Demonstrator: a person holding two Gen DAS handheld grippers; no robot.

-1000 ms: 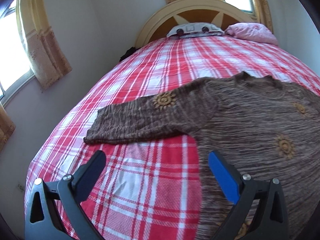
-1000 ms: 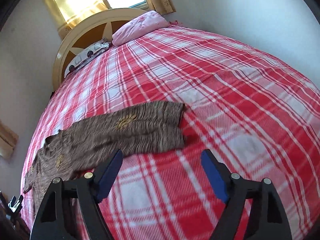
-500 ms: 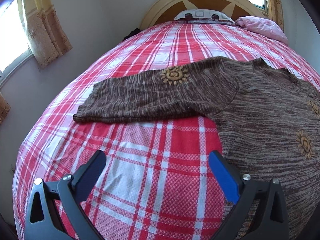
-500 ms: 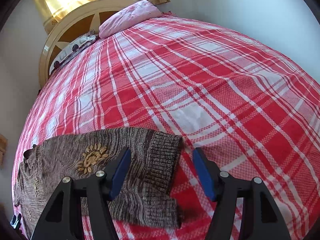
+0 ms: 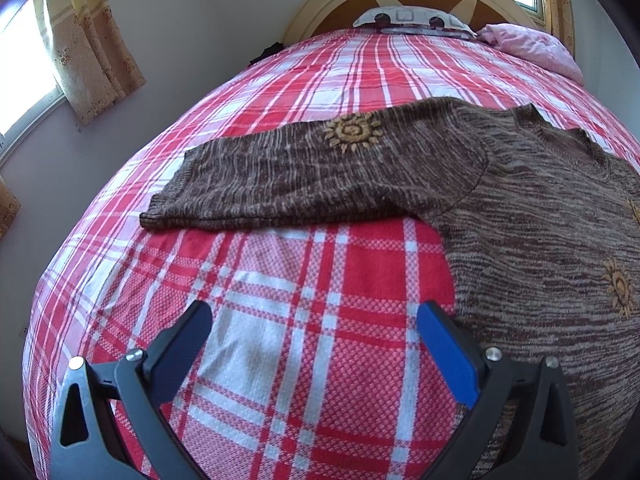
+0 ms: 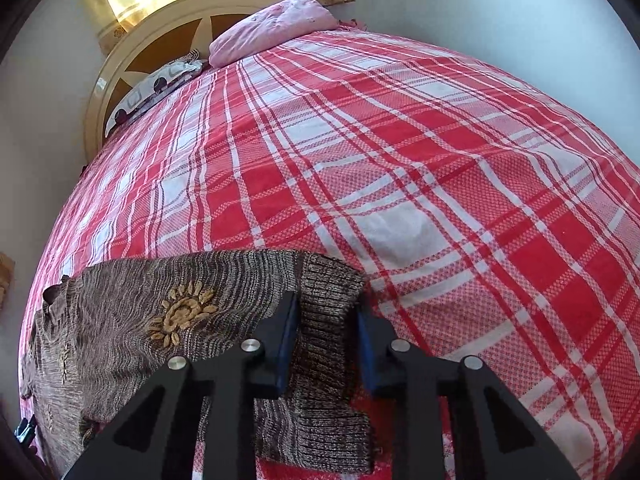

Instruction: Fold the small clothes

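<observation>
While the jaws close: the right hand-held gripper (image 6: 326, 340) straddles the ribbed cuff (image 6: 326, 320) of the brown knitted sweater (image 6: 120, 340), its jaws narrowing on the knit between them, pads at the fabric's sides.
Left hand-held gripper (image 5: 316, 344): jaws wide, nothing between them, over bare red plaid bedspread (image 5: 280, 280), the blue pad at the sweater's body edge.
Step in hand: securing the right sleeve end, likely to fold it inward.
Next move: probably lift the cuff and carry it across the chest without dragging the body.
Sweater: spread flat on the bed, both sleeves out sideways, sun motifs (image 5: 352, 132) showing.
Far end: pink pillow (image 6: 276, 24) and patterned pillow (image 5: 412, 20) against the headboard (image 6: 160, 32).
</observation>
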